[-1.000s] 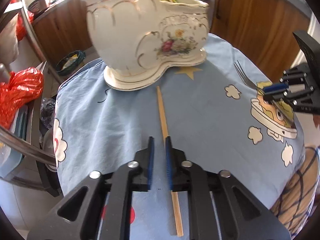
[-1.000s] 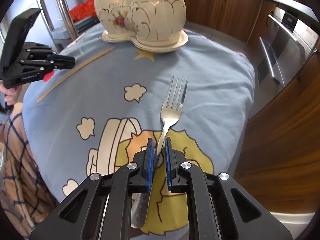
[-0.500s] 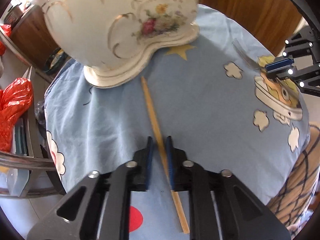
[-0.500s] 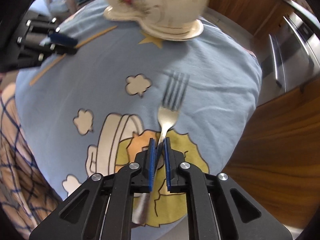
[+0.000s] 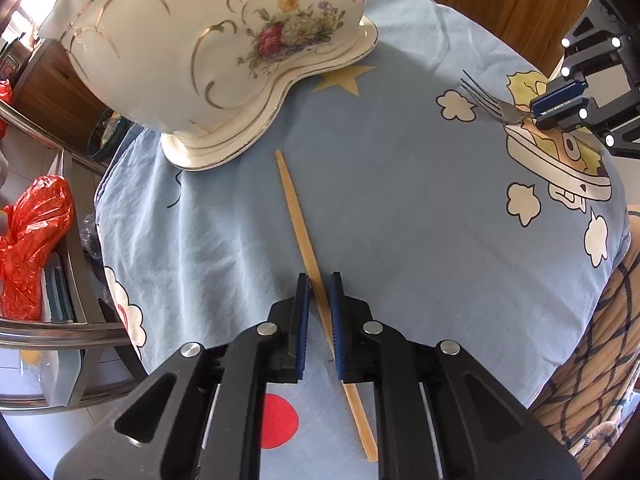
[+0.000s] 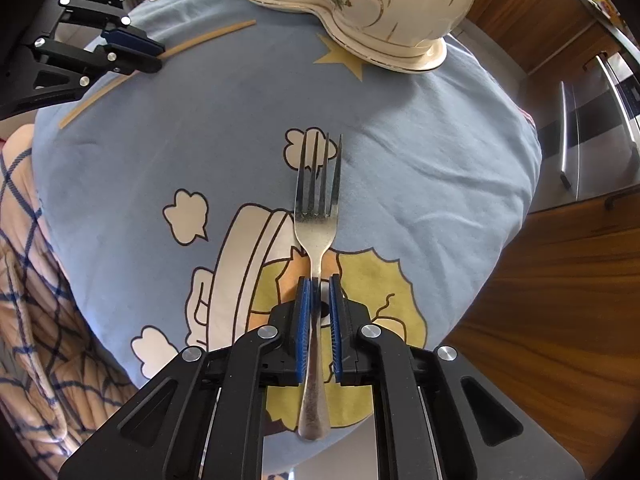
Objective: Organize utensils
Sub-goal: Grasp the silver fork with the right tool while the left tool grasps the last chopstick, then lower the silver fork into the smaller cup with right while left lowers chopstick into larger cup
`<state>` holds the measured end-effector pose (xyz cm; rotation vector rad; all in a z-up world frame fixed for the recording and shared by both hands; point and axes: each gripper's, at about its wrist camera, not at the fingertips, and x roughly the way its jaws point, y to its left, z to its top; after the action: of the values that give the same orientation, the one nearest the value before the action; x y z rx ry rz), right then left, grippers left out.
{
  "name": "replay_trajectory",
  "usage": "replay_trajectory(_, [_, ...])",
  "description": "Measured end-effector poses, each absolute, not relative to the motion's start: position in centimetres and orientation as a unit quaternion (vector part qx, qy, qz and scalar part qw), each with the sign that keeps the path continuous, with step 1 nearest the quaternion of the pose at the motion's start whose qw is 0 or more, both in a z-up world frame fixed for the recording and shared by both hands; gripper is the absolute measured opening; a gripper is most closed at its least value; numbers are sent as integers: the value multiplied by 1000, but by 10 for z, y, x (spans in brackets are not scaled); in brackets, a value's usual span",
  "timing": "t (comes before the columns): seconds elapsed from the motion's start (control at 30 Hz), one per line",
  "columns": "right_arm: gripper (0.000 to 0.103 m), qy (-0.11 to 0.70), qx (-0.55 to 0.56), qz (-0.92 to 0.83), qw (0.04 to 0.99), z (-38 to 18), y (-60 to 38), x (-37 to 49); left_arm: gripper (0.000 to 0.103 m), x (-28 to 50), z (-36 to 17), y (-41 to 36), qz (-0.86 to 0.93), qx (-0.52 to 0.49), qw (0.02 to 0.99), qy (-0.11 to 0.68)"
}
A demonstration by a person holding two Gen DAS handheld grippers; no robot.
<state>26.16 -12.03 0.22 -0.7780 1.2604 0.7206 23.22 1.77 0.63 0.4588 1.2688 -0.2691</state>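
While chopstick (image 5: 308,258) lies between pads, fork (image 6: 317,216) gripped

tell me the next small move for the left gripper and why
Probably close the left gripper on the chopstick: the stick lies flat on the blue cloth and passes between the jaws, which stand apart with gaps on both sides.
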Motion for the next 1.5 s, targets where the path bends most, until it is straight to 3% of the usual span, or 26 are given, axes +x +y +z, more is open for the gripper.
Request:
replay_trajectory(0.5, [11, 571, -332, 321, 679, 1, -129, 275, 10, 233, 9, 23, -127, 210, 772, 586])
replay_trajectory(1.17, [6, 529, -392, 294, 693, -6, -103, 237, 5, 223, 5, 15, -134, 240, 762, 586])
replay_trajectory(1.5, [6, 509, -331, 339, 719, 8, -110, 220, 5, 200, 12, 20, -118, 223, 798, 547])
